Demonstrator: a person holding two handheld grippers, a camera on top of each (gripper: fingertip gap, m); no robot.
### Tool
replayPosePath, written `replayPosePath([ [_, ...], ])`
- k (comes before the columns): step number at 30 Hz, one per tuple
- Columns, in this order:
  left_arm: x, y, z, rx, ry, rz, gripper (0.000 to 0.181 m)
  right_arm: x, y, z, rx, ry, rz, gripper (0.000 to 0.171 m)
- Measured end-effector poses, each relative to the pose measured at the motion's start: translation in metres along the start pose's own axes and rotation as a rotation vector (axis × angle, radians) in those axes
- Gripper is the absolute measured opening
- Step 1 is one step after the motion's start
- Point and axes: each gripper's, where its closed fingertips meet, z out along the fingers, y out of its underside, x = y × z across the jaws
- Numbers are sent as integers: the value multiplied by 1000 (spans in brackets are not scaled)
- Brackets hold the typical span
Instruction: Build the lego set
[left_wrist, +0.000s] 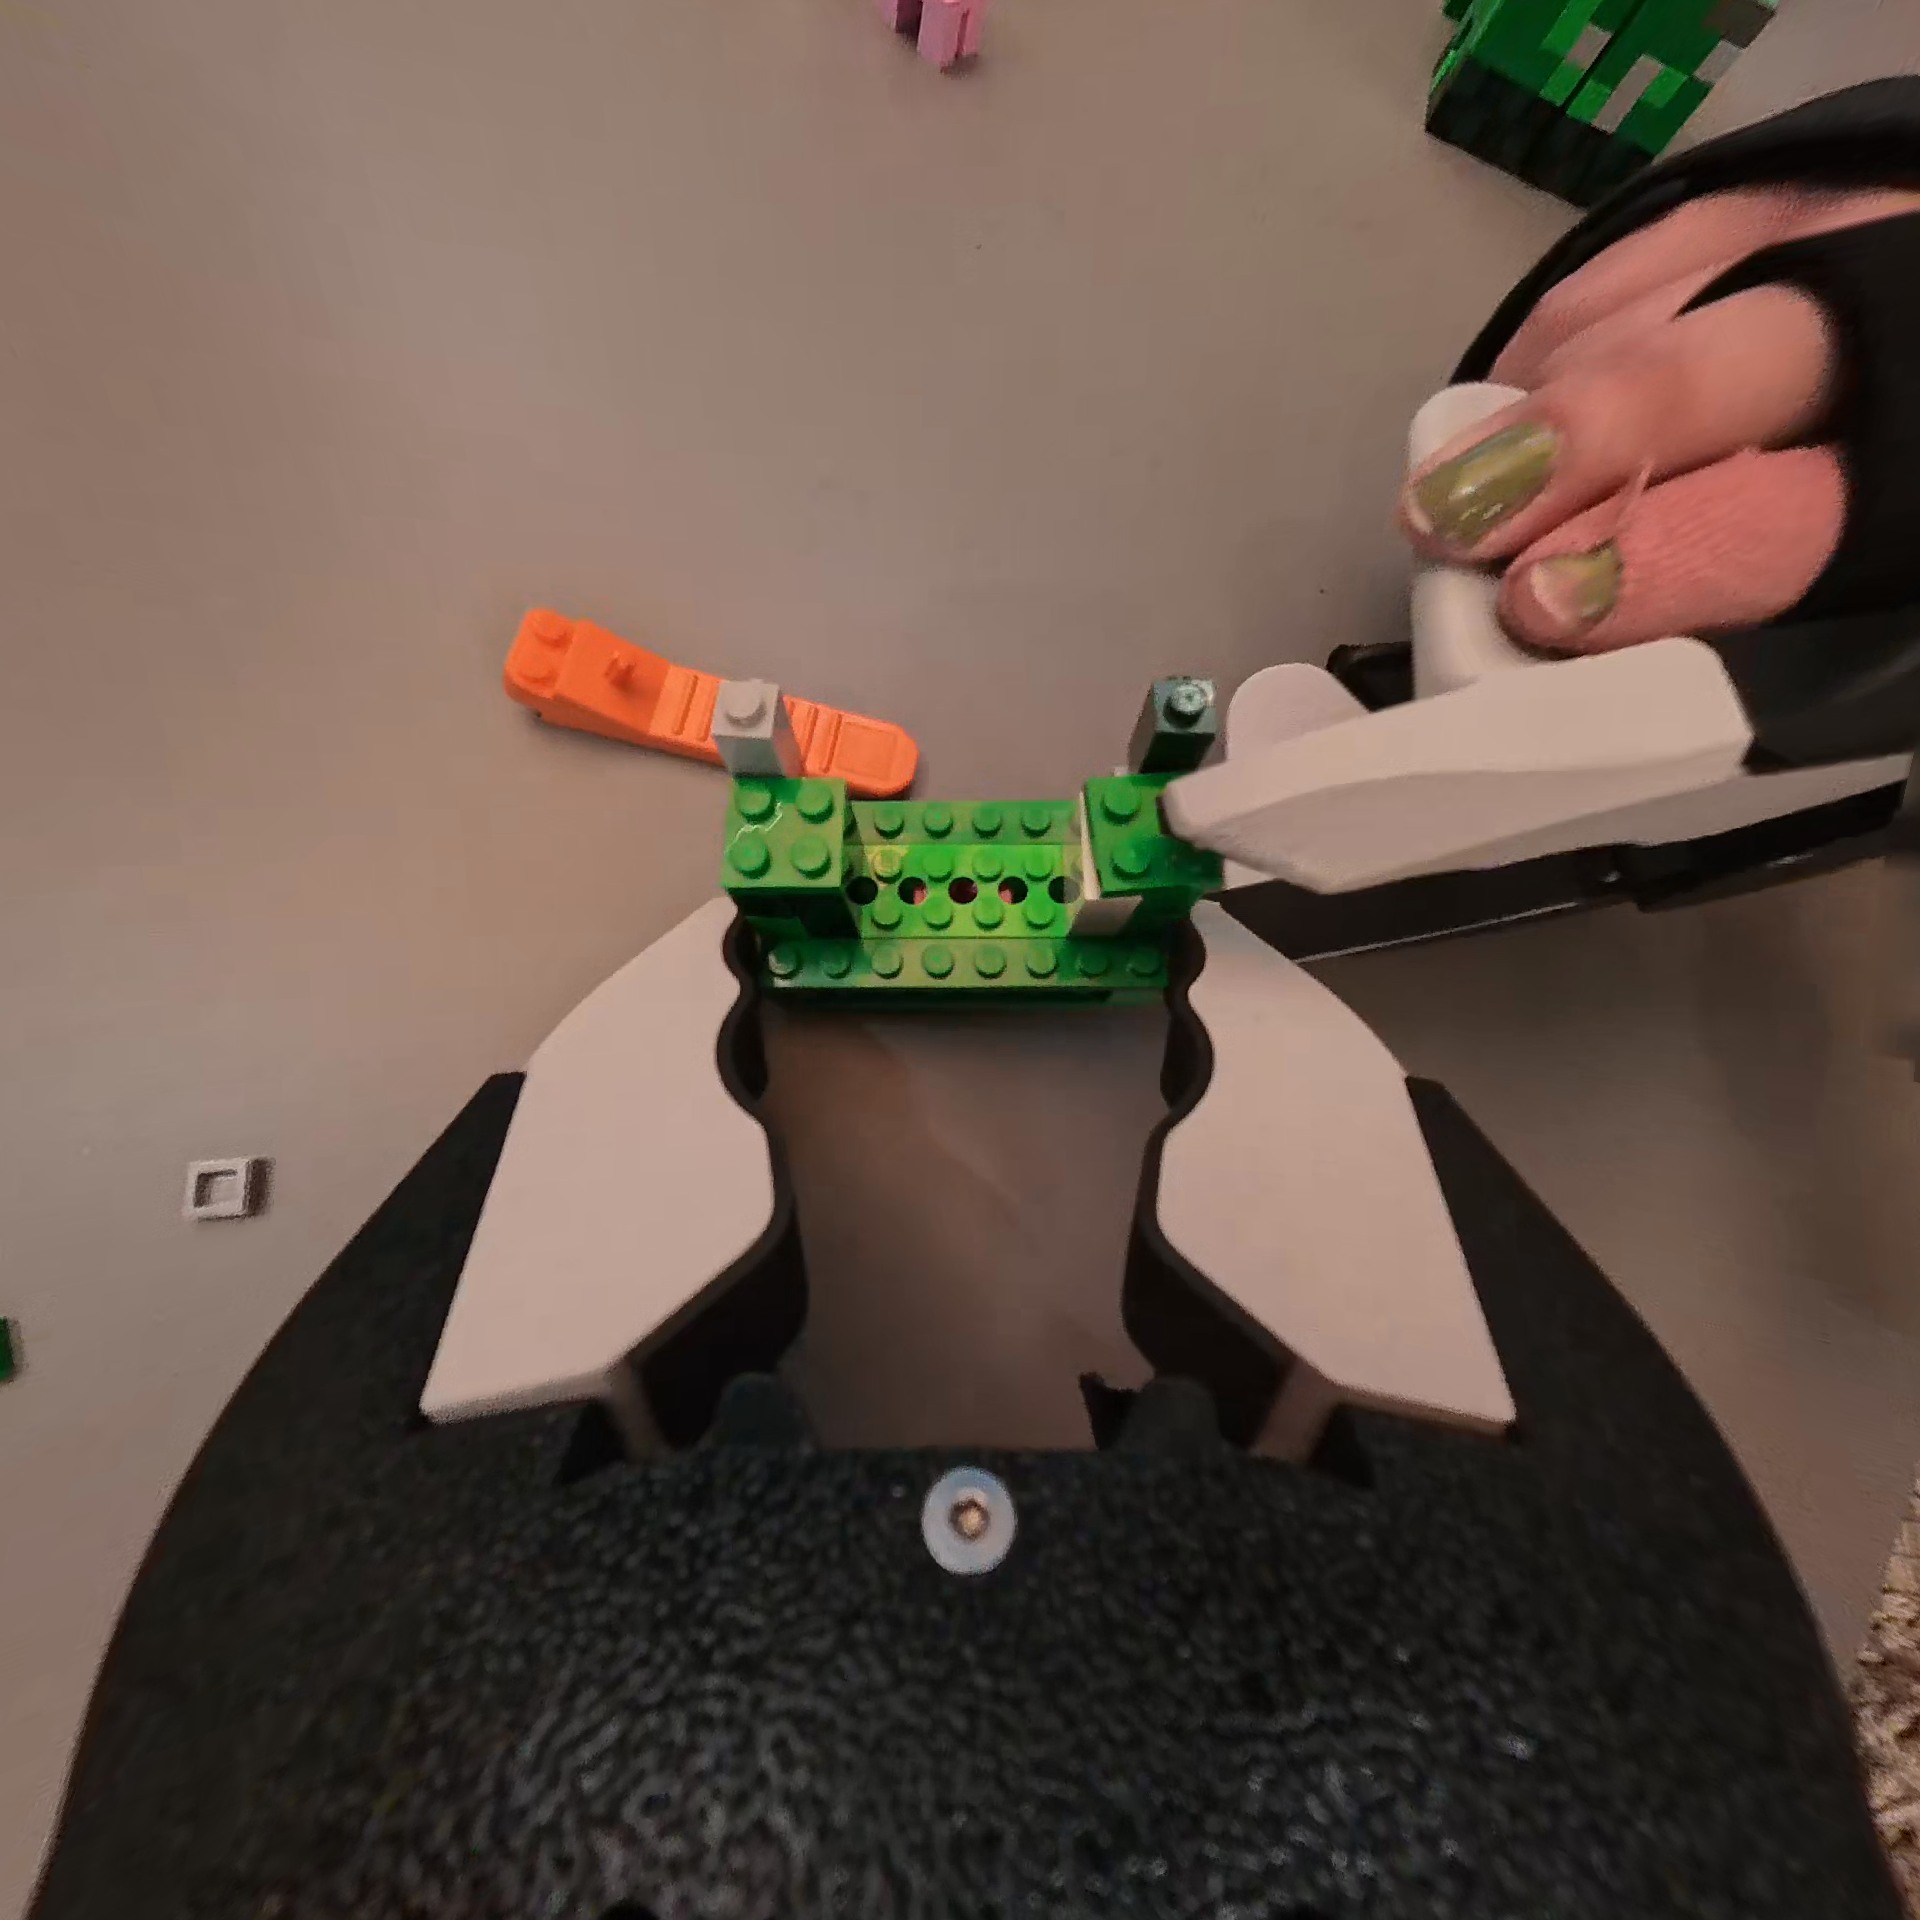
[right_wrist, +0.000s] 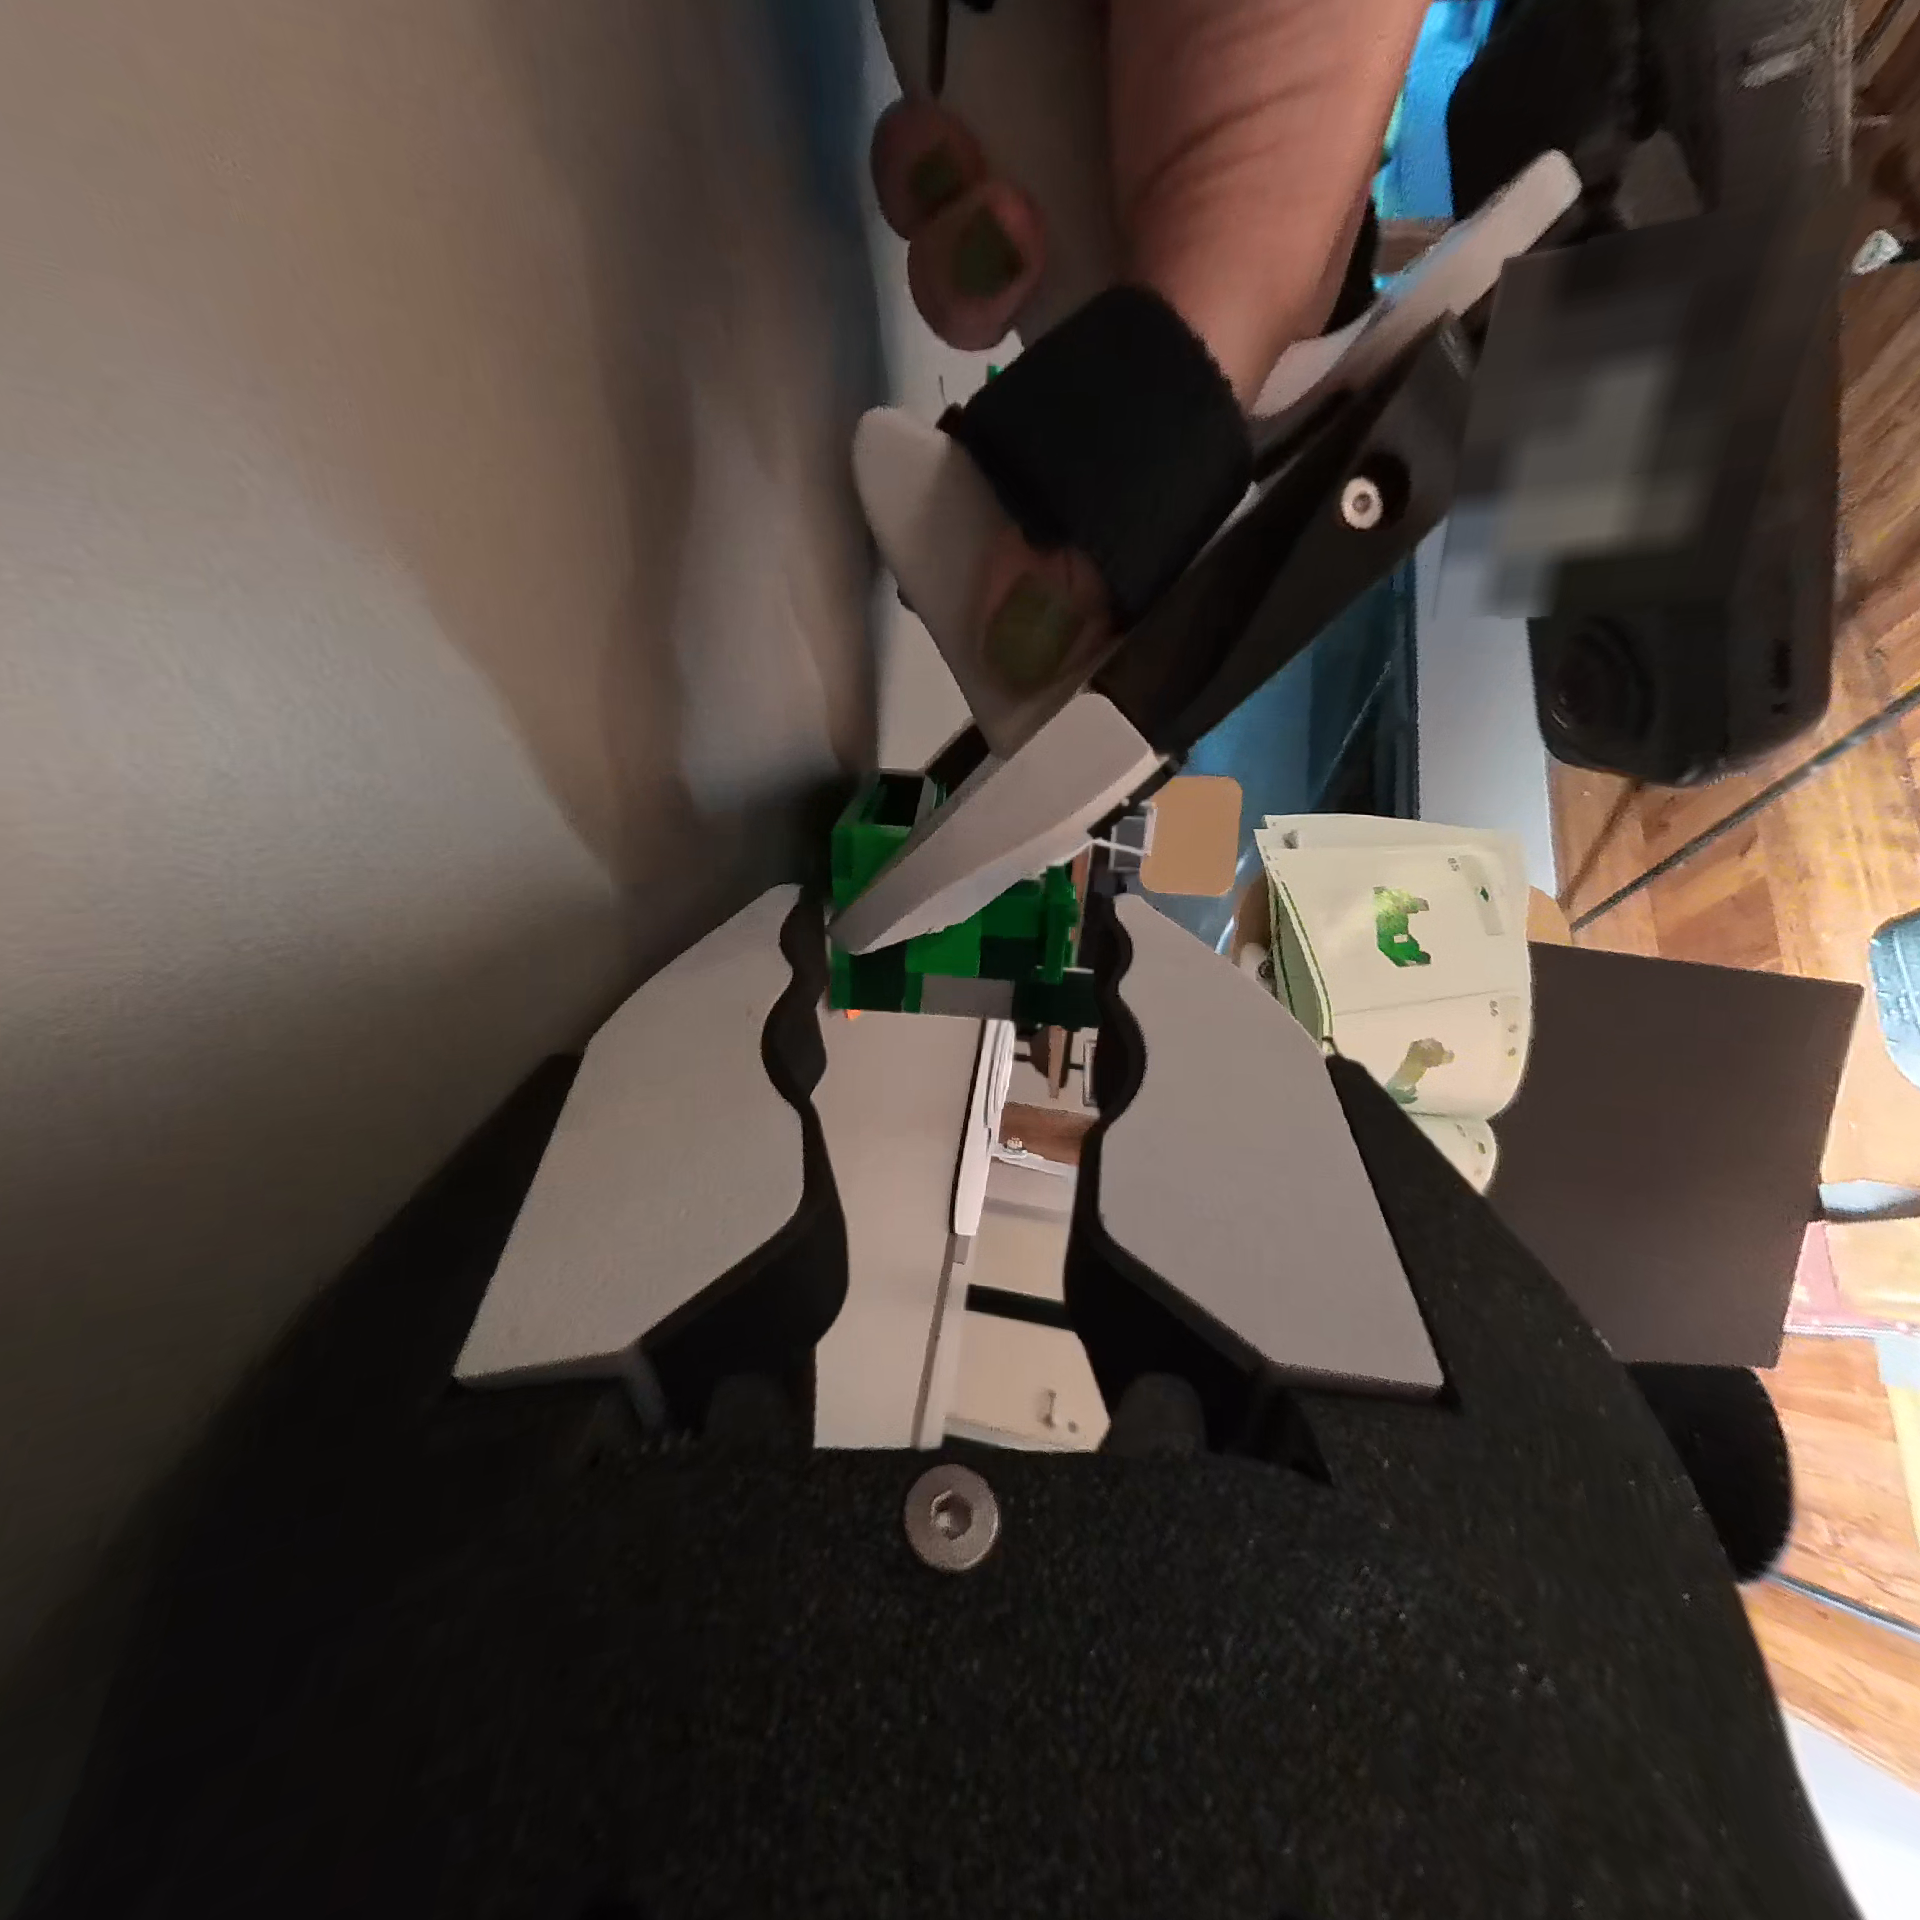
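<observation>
The plain grey tabletop (left_wrist: 312, 416) filled the left wrist view. The left gripper (left_wrist: 961, 961), black-bodied with pale grey fingers, reached in from six o'clock, its jaws spread wide and closed against the two ends of the green studded brick assembly (left_wrist: 961, 904), which sat pinched between the fingertips at the centre of that view. The right gripper (left_wrist: 1195, 821) came in from three o'clock, carried by a hand (left_wrist: 1662, 468) in a black fingerless glove; its near grey finger lay on the assembly's right-hand block, and in the right wrist view the right gripper (right_wrist: 961, 935) stood partly open around the assembly (right_wrist: 935, 935), though whether its pads truly pressed the bricks could not be told. A blocky green and black brick model (left_wrist: 1558, 94) stood at one o'clock. A flat orange plastic brick separator (left_wrist: 644, 686) lay just behind the assembly at eleven o'clock. A light grey upright brick (left_wrist: 753, 727) rose from the assembly's left corner, a dark one (left_wrist: 1179, 722) from its right. A small grey square piece (left_wrist: 223, 1188) lay at eight o'clock.
</observation>
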Motion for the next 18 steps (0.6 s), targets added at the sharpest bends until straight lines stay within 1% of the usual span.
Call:
replayPosePath([
  [4, 0, -1, 0, 3, -3, -10, 75, -2, 3, 2, -43, -15, -12, 45],
  [8, 0, -1, 1, 3, -10, -8, 75, -2, 5, 2, -71, -31, -14, 45],
  [18, 1, -1, 2, 5, -11, 6, 75, -4, 5, 1, -25, -62, -6, 44],
])
